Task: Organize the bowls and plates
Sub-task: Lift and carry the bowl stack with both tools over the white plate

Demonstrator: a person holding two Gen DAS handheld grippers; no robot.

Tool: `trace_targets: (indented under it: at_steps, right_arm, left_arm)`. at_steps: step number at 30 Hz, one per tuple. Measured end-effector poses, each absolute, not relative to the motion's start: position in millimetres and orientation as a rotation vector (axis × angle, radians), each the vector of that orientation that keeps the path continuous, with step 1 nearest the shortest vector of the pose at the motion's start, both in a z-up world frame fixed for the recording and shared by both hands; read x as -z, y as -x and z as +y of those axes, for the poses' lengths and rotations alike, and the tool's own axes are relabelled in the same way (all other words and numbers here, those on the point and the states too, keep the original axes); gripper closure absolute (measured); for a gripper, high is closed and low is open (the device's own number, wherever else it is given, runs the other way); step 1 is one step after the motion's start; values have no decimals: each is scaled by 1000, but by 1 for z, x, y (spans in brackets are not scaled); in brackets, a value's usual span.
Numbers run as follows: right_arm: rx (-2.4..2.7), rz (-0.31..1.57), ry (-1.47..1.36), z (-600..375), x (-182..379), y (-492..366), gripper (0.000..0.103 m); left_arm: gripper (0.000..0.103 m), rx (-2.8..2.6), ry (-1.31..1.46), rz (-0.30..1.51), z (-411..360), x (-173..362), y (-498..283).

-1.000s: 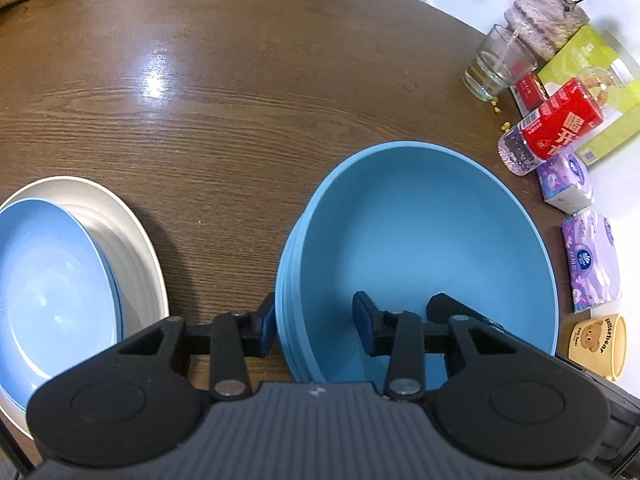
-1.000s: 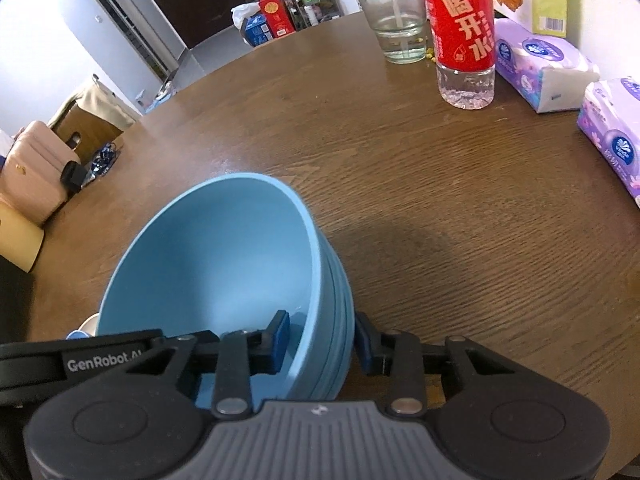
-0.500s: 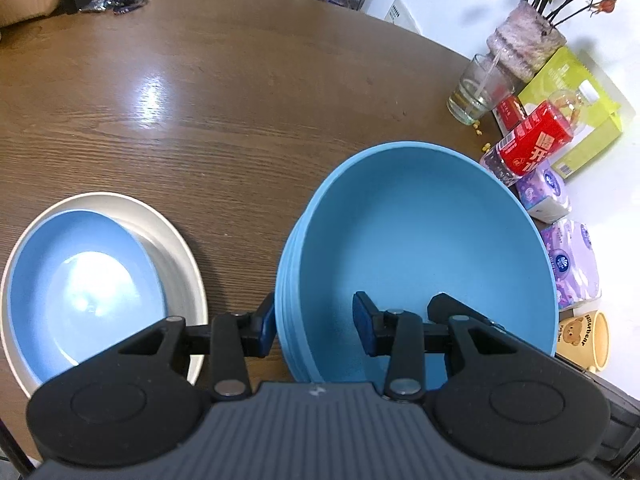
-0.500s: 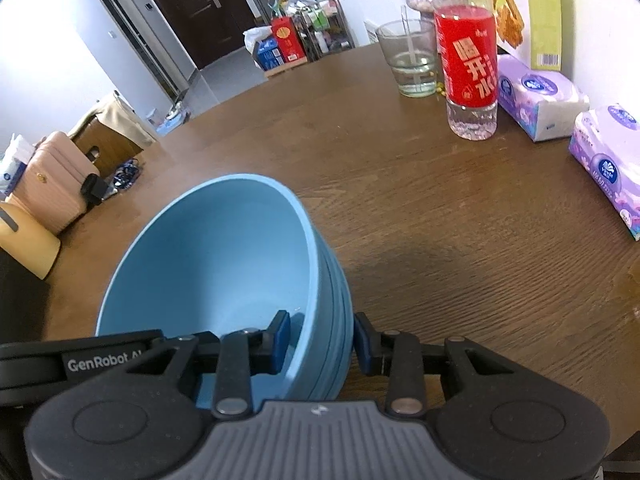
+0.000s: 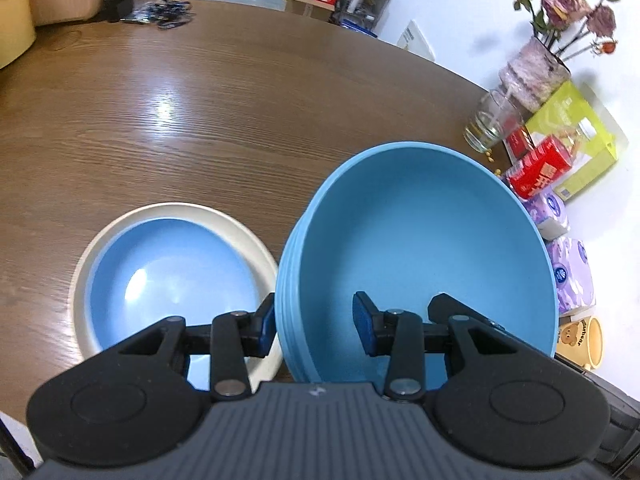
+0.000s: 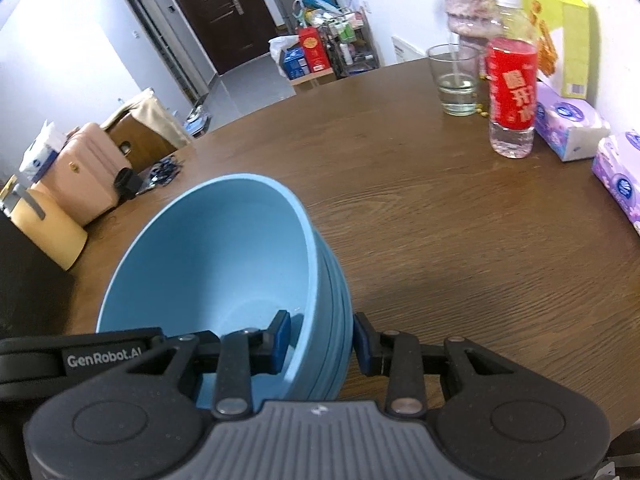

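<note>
With both tongs (image 5: 314, 326) (image 6: 320, 338) clamped on the blue bowl stack (image 5: 420, 256), we should carry it level, both sides together.

Left tool (image 5: 314, 326) and right tool (image 6: 320, 340) both angle downward, each clamped partway closed.

Pretty clearly someone's home, dining area of a flat. You've got a big round brown wood-grain table (image 6: 460, 240) with everyday clutter along its 2 o'clock edge: a clear drinking glass (image 6: 456, 80), a red-labelled plastic water bottle (image 6: 511, 104), purple tissue packs (image 6: 566, 124), a vase of dried pink flowers (image 5: 536, 68) and a yellow bear mug (image 5: 580, 338). Toward 11 o'clock there's a dark brown entry door (image 6: 224, 12), a metal rack stuffed with groceries (image 6: 340, 44), and a pink suitcase (image 6: 86, 172) at 9 o'clock.
</note>
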State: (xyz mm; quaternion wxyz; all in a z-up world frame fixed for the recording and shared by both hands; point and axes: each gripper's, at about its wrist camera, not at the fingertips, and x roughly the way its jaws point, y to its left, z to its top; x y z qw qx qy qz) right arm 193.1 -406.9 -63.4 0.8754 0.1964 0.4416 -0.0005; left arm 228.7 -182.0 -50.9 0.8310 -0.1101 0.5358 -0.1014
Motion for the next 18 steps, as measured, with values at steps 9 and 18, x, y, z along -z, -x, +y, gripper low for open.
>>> trace_targets:
  at_steps: [9, 18]
  right_arm:
    - [-60, 943, -390, -354, 58, -200, 70]
    - [-105, 984, -377, -313, 63, -210, 71]
  left_arm:
    - [64, 158, 253, 1133, -126, 45, -226]
    - [63, 101, 277, 1150, -86, 53, -228]
